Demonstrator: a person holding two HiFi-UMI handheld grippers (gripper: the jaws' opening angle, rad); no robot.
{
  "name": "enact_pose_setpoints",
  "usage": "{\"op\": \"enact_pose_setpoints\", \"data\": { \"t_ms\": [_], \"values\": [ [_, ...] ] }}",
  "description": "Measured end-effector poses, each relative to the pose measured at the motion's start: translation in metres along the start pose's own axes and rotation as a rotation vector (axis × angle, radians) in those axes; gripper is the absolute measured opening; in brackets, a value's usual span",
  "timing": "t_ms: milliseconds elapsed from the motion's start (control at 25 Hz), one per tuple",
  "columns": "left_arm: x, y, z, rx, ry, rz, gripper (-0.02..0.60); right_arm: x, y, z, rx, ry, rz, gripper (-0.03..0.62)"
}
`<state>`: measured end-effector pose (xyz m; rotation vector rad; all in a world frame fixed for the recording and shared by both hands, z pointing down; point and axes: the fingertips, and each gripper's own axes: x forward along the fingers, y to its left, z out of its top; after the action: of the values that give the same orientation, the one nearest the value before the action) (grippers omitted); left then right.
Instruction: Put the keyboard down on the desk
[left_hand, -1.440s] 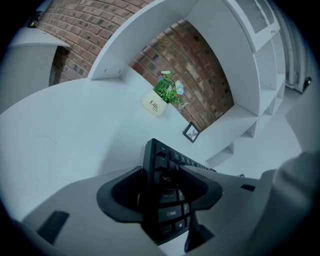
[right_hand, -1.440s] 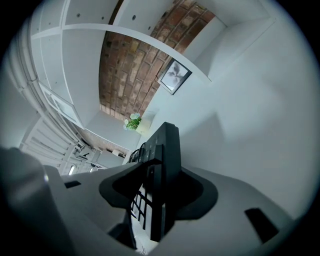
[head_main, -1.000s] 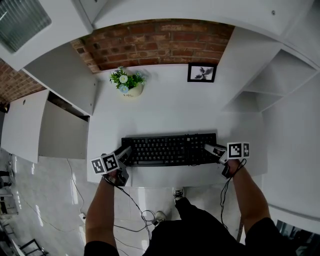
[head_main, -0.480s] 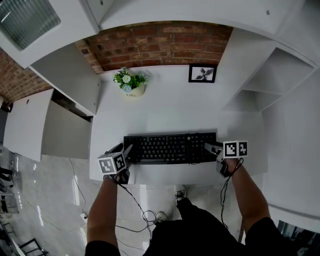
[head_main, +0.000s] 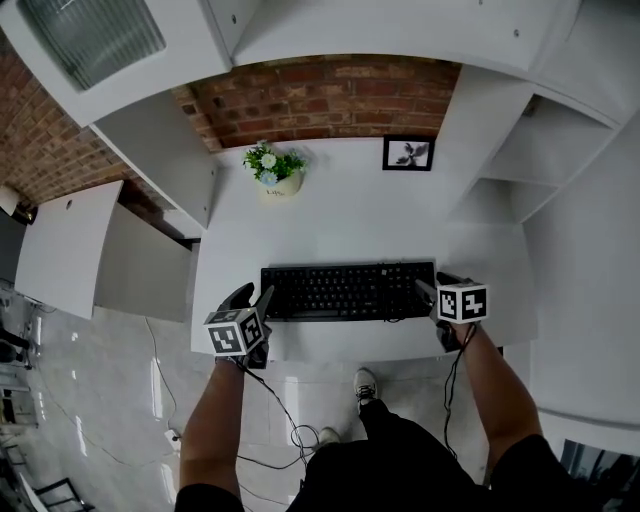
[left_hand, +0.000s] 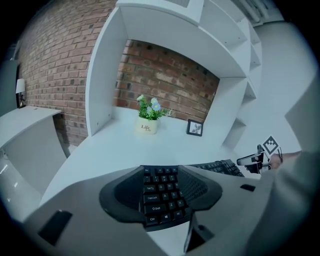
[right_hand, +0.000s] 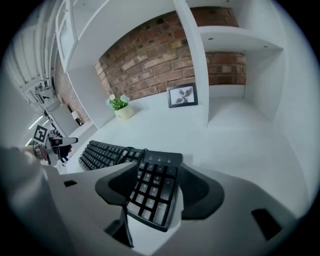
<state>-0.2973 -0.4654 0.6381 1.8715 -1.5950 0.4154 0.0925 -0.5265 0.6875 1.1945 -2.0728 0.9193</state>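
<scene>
A black keyboard (head_main: 348, 291) lies flat on the white desk (head_main: 350, 225), near its front edge. My left gripper (head_main: 252, 297) is at the keyboard's left end, which lies between the jaws (left_hand: 161, 192). These jaws are closing, and no pad visibly presses on the keyboard. My right gripper (head_main: 432, 286) is at the right end, with the number pad between its jaws (right_hand: 157, 187). Its jaws are opening and stand clear of the keyboard's edges.
A small flower pot (head_main: 272, 170) and a framed picture (head_main: 408, 153) stand at the back of the desk by the brick wall. White shelf walls flank the desk on both sides. A cable hangs below the front edge (head_main: 270, 395).
The head camera has shifted, so the desk sits a little further right in the view. The keyboard stays flat on the desk with both grippers at its ends.
</scene>
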Motion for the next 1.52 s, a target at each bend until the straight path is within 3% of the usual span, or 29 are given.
{"op": "enact_pose_setpoints", "data": {
  "t_ms": [160,240,320,360,440,640,920,1200,1520],
  "values": [
    [-0.021,-0.014,0.009,0.025,-0.050,-0.021,0.208,-0.021,0.015,0.008,-0.016,-0.062,0.002,0.237],
    [-0.033,-0.022,0.016,0.040,-0.078,-0.026,0.198,-0.034,0.022,0.013,-0.033,-0.106,-0.013,0.178],
    [-0.047,-0.029,0.021,0.057,-0.104,-0.026,0.185,-0.048,0.029,0.018,-0.049,-0.166,-0.039,0.042],
    [-0.054,-0.033,0.023,0.066,-0.117,-0.027,0.160,-0.055,0.033,0.020,-0.053,-0.195,-0.047,0.020],
    [-0.070,-0.042,0.027,0.080,-0.144,-0.028,0.034,-0.071,0.045,0.024,-0.066,-0.247,-0.047,0.018],
    [-0.111,-0.070,0.027,0.120,-0.195,-0.064,0.018,-0.108,0.081,0.025,-0.074,-0.354,-0.010,0.018],
    [-0.181,-0.104,0.018,0.230,-0.276,-0.099,0.017,-0.155,0.137,0.004,-0.074,-0.410,0.046,0.017],
    [-0.250,-0.118,0.001,0.200,-0.330,-0.158,0.017,-0.212,0.189,-0.020,-0.076,-0.483,0.063,0.017],
    [-0.308,-0.121,-0.024,0.236,-0.366,-0.198,0.017,-0.269,0.247,-0.055,-0.082,-0.555,0.077,0.017]
  ]
}}
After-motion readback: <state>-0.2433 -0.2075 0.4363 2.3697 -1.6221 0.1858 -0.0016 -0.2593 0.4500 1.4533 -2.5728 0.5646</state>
